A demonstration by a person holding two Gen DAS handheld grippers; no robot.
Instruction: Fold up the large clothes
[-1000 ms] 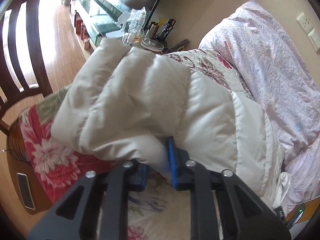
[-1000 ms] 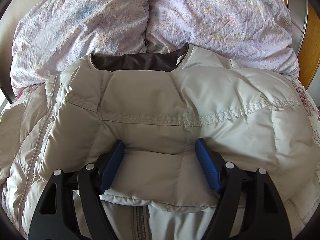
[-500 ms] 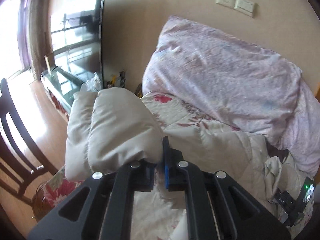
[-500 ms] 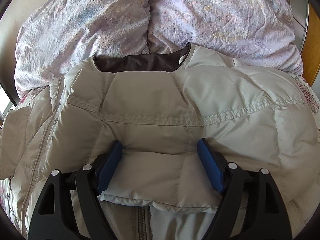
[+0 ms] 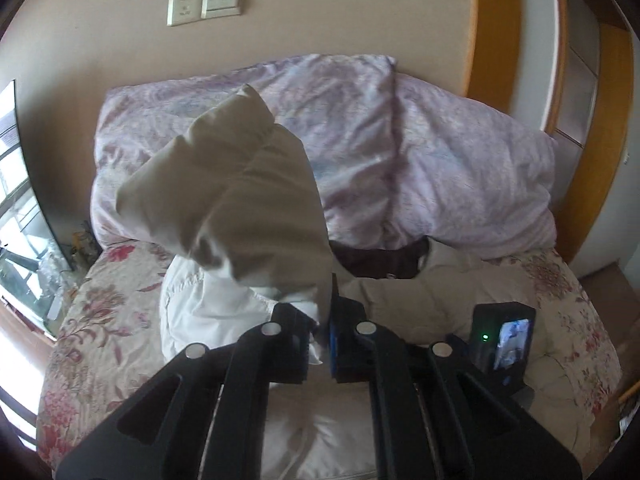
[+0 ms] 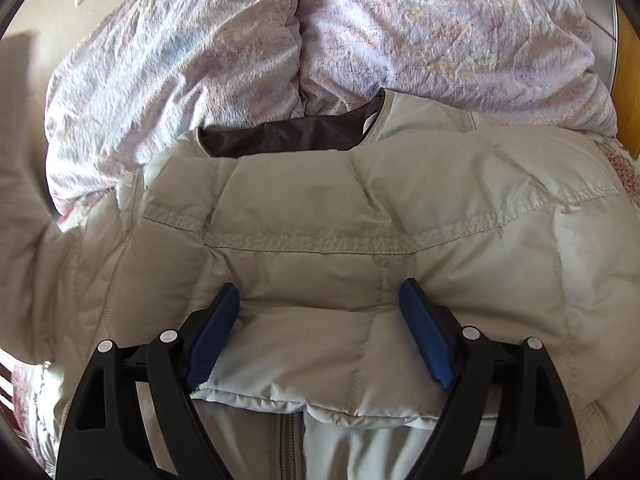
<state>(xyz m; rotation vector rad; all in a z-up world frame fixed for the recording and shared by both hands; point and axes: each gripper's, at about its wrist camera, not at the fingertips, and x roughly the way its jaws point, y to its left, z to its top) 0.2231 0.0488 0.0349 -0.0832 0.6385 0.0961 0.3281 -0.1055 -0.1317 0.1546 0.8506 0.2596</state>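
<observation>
A cream quilted down jacket [image 6: 360, 220] with a brown lining at the collar [image 6: 288, 138] lies on the bed. One sleeve is folded across its chest. My right gripper [image 6: 320, 320] is open, its blue pads on either side of that folded sleeve's cuff end, resting on it. My left gripper [image 5: 324, 332] is shut on the other sleeve [image 5: 240, 200] and holds it lifted above the jacket body [image 5: 400, 300]. That raised sleeve shows at the left edge of the right wrist view [image 6: 24, 160].
A crumpled lilac duvet [image 5: 400, 152] is piled against the wall behind the jacket. The floral bedspread [image 5: 100, 320] covers the bed. A wooden door frame [image 5: 600, 120] stands at the right. A glass TV stand [image 5: 24, 240] is at the left.
My left gripper has swung the held sleeve up and to the right, from the bed's left edge towards the jacket's middle. My right gripper has stayed open over the folded sleeve.
</observation>
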